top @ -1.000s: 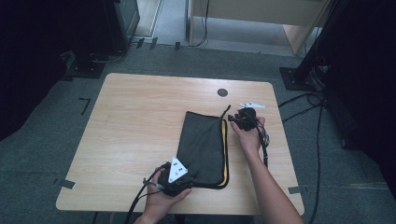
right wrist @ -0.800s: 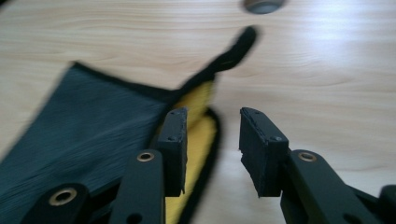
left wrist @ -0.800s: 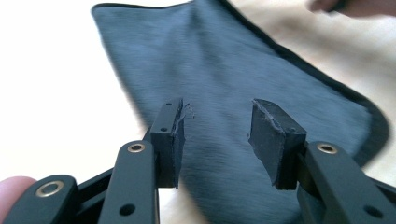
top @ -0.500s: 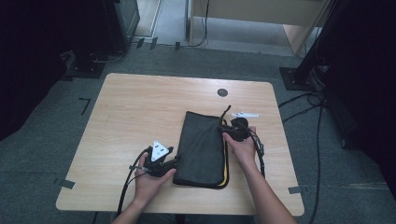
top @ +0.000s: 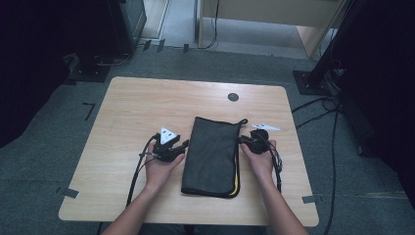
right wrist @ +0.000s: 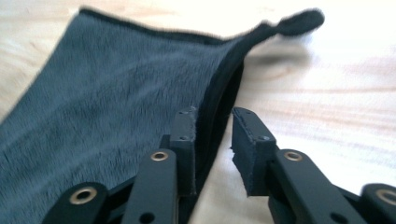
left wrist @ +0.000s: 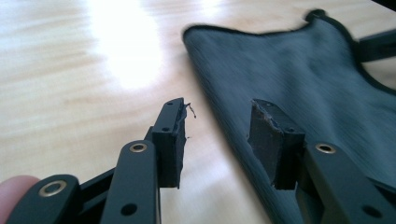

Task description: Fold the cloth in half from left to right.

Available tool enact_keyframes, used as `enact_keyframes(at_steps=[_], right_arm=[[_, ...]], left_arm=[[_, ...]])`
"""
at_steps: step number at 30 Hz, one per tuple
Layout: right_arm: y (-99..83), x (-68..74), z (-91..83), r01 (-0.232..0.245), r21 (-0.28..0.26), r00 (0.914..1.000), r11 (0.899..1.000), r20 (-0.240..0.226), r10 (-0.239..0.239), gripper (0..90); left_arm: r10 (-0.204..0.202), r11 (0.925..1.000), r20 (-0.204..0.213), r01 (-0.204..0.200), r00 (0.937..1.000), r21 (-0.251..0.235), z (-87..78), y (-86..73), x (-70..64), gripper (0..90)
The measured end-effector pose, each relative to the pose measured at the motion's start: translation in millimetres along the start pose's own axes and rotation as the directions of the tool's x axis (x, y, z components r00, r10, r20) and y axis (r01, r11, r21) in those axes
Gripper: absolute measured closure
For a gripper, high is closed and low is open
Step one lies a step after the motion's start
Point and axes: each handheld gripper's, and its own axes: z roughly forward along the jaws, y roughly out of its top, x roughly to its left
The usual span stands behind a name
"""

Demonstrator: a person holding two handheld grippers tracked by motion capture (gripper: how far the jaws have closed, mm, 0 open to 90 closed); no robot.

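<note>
Light wooden rectangular table [top: 147, 117] across the middle of the high view, on grey carpeted floor [top: 58, 107], with a small dark round disc [top: 233, 97] set in the tabletop toward the upper right.

Dark grey folded fabric cloth with black edging [top: 213, 152] lying flat just right of centre of the high view, long side running top to bottom, a sliver of yellow layer [top: 237, 183] peeking out along its lower right edge and a small black loop [top: 242, 121] at its upper right corner. In the left gripper view, spread over the right half [left wrist: 303, 79]; in the right gripper view, over the left half [right wrist: 102, 102], loop at upper right.

Left gripper [top: 182, 146] just left of the cloth's left edge in the high view, held in the left hand [top: 159, 166], grey three-cornered plate on top. Jaws apart in the left gripper view [left wrist: 217, 142], one over bare wood, the other over the cloth edge, nothing between them.

Right gripper [top: 241, 141] at the cloth's right edge, held in the right hand [top: 259, 159]. Jaws parted in the right gripper view [right wrist: 212, 140], straddling the raised edge of the cloth, left jaw against it, not clamped.

Black cables [top: 137, 171] trailing toward the bottom of the frame.
</note>
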Motion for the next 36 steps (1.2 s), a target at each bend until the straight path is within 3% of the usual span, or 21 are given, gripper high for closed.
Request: enact_keyframes(at_steps=[5, 11, 14, 16, 19, 22, 24, 28, 32, 36], right_arm=[[9.0, -2.2, 2.3, -0.038, -0.022, 0.9992, 0.999, -0.016, 0.038, 63.9], [8.8, 1.9, 10.8, -0.056, -0.033, 0.9984, 0.998, -0.004, 0.056, 61.8], [7.1, -0.4, 14.2, -0.072, -0.029, 0.9974, 0.997, -0.004, 0.072, 63.2], [6.5, 0.0, 15.3, -0.071, -0.025, 0.9974, 0.997, -0.012, 0.071, 65.3], [6.1, 1.8, 15.9, -0.04, -0.023, 0.999, 0.999, -0.019, 0.04, 72.5], [5.6, 3.2, 16.3, -0.004, -0.015, 0.9997, 1.0, -0.024, 0.004, 84.9], [5.6, 2.9, 16.0, 0.011, -0.015, 0.9997, 1.0, -0.021, -0.011, 86.5], [5.2, 1.0, 17.2, 0.041, -0.003, 0.9991, 0.999, -0.01, -0.041, 87.2], [4.6, 2.2, 21.3, 0.06, 0.005, 0.9982, 0.998, -0.002, -0.06, 86.2], [8.0, -3.7, 20.9, 0.011, 0.002, 0.9995, 1.0, 0.03, -0.012, 71.6]], left_arm=[[0.005, 0.9997, -0.017, -0.005, 0.9998, 0.024, 28.9, 21.8, 4.5, 57.2], [0.034, 0.9984, -0.029, -0.033, 0.999, 0.046, 61.5, 44.4, -7.9, 59.9], [0.057, 0.995, -0.074, -0.05, 0.9956, 0.087, 76.0, 48.5, -15.4, 59.8], [0.09, 0.9899, -0.116, -0.076, 0.9891, 0.119, 85.3, 48.2, -20.2, 58.0], [0.112, 0.9845, -0.148, -0.089, 0.9826, 0.151, 93.1, 45.0, -20.7, 67.2], [0.042, 0.9891, -0.097, -0.028, 0.9943, 0.144, 90.9, 47.5, -11.1, 81.9], [-0.009, 0.9892, -0.065, 0.018, 0.9978, 0.146, 89.7, 49.4, -2.2, 86.6], [-0.081, 0.9851, -0.029, 0.084, 0.9963, 0.15, 88.6, 50.3, 16.5, 87.7], [-0.079, 0.9845, -0.034, 0.084, 0.9963, 0.154, 90.1, 48.2, 18.9, 87.3], [-0.119, 0.9833, -0.025, 0.122, 0.9925, 0.135, 89.7, 49.0, 23.7, 84.9]])
